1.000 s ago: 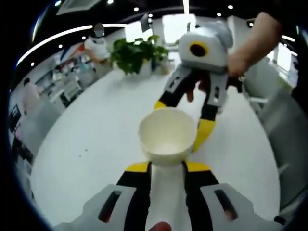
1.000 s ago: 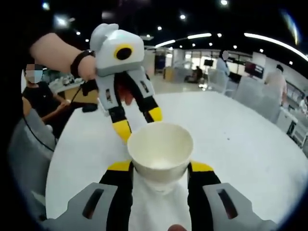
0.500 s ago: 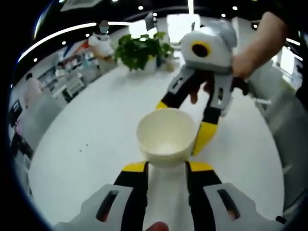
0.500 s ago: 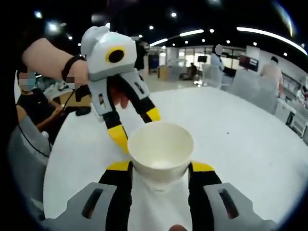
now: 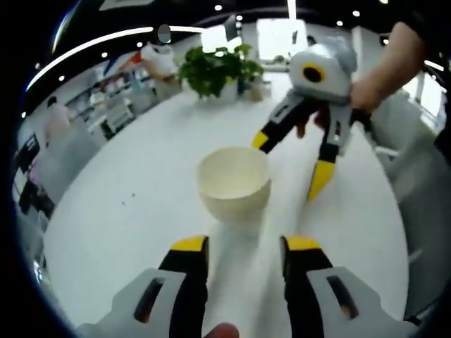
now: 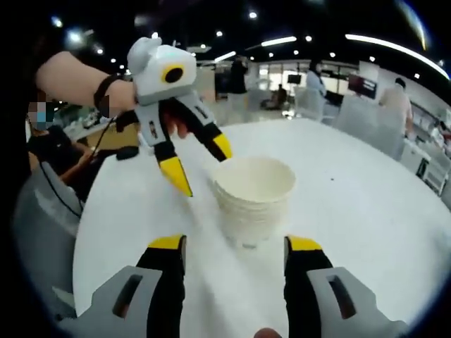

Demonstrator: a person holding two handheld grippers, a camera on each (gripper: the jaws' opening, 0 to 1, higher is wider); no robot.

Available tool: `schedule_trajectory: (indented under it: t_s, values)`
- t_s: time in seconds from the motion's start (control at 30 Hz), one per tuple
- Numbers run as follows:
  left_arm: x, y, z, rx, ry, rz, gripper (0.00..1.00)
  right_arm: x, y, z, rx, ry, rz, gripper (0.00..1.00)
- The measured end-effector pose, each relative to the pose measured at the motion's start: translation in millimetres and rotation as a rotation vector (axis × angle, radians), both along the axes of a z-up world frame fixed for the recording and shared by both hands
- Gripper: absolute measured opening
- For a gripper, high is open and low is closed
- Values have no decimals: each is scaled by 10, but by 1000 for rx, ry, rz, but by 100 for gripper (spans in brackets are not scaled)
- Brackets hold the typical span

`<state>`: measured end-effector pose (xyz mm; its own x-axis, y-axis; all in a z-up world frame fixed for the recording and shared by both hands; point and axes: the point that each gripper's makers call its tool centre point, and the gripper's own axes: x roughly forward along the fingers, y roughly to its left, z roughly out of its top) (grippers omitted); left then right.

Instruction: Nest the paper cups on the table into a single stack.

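A stack of nested white paper cups (image 5: 234, 184) stands upright on the round white table (image 5: 127, 232), with the rims of the lower cups showing under the top one (image 6: 254, 193). My left gripper (image 5: 245, 246) is open just short of the stack, nothing between its yellow-tipped fingers. In the right gripper view it hangs open to the left of the cups (image 6: 201, 162). My right gripper (image 6: 236, 245) is open too, a little back from the stack and not touching it. Seen from the left gripper view, it hovers open beyond the cups (image 5: 290, 160).
A potted plant (image 5: 215, 67) stands at the far edge of the table. Grey chairs (image 5: 423, 190) ring the table, one at the left (image 6: 42, 211) with a seated person (image 6: 49, 148) behind it. Several people stand in the office background.
Both grippers have opened, let go of the cup stack and drawn back from it. The stack now stands free on the table.
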<state>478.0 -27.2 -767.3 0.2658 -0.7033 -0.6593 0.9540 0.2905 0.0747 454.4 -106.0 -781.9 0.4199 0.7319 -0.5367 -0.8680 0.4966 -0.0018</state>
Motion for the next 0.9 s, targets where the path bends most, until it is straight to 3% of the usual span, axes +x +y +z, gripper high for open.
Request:
schedule_trajectory:
  t_s: [0.2,0.4,0.67,0.9]
  values:
    - [-198,100,148,-12,-4,41,42,-275,-134,123,9,-9,-10,54]
    - [-468,112,347,-49,-18,84,47,-513,-113,300,34,-37,-6,57]
    - [-815,118,440,-52,-30,106,53,-780,-136,426,56,-55,-16,63]
    - [-1049,169,562,-123,-24,188,63,-990,-201,503,74,-66,-14,69]
